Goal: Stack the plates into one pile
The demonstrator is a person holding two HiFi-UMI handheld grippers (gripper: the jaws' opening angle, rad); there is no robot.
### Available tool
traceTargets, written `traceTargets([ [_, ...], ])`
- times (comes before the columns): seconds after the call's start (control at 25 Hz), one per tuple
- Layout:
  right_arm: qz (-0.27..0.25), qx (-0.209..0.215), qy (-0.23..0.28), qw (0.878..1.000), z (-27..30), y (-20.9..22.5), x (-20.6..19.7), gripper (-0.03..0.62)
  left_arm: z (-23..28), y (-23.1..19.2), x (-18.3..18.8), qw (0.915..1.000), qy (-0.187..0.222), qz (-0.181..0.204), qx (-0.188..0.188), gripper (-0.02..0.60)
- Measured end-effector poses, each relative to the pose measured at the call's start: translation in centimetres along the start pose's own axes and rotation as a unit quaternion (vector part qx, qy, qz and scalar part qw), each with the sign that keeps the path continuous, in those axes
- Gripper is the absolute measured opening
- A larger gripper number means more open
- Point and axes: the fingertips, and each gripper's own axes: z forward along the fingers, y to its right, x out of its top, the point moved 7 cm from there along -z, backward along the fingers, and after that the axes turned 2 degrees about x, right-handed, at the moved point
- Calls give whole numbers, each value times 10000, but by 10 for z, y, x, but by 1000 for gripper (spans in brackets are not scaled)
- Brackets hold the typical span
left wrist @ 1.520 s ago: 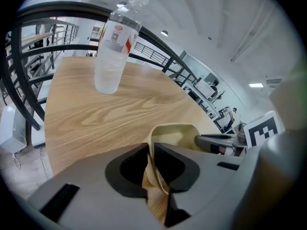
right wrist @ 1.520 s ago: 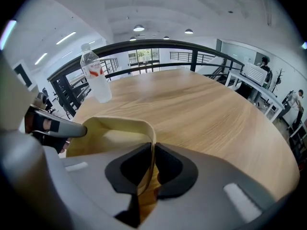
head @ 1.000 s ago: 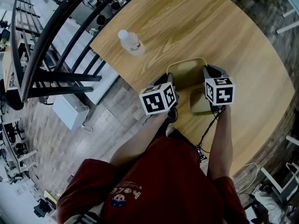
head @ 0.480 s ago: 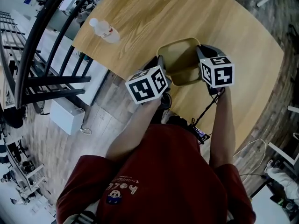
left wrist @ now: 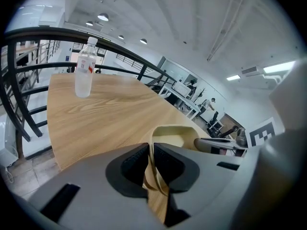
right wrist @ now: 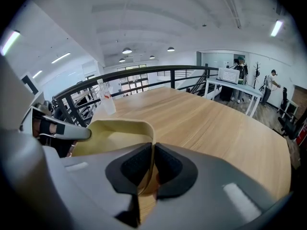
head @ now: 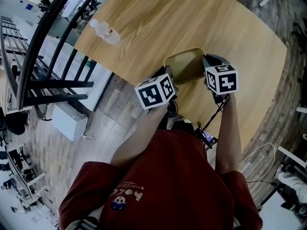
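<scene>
The left claw (left wrist: 150, 163) was clamped on the left rim of the yellow plate (head: 184, 65) and the right claw (right wrist: 153, 164) on its right rim. The plate spanned straight between them at the counter's (head: 230, 28) near edge, with no second plate in sight.

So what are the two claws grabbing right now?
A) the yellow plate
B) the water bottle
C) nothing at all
A: the left claw and the right claw are each shut on one edge of the yellow plate, while the water bottle stands far off on the table.
</scene>
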Motion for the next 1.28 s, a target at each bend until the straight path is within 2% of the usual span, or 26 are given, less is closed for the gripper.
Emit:
traceTargets([
  [0.44, 107, -57, -272, 9996, 10, 9, -24, 33, 15, 0, -18, 9995, -268, 80, 137, 43],
  [0.8, 164, -43, -273, 9995, 19, 9, -26, 34, 25, -4, -22, 9987, -355, 216, 295, 44],
  [1.28, 169, -52, -318, 9993, 29, 6, -28, 32, 27, -10, -27, 9983, -403, 197, 363, 48],
])
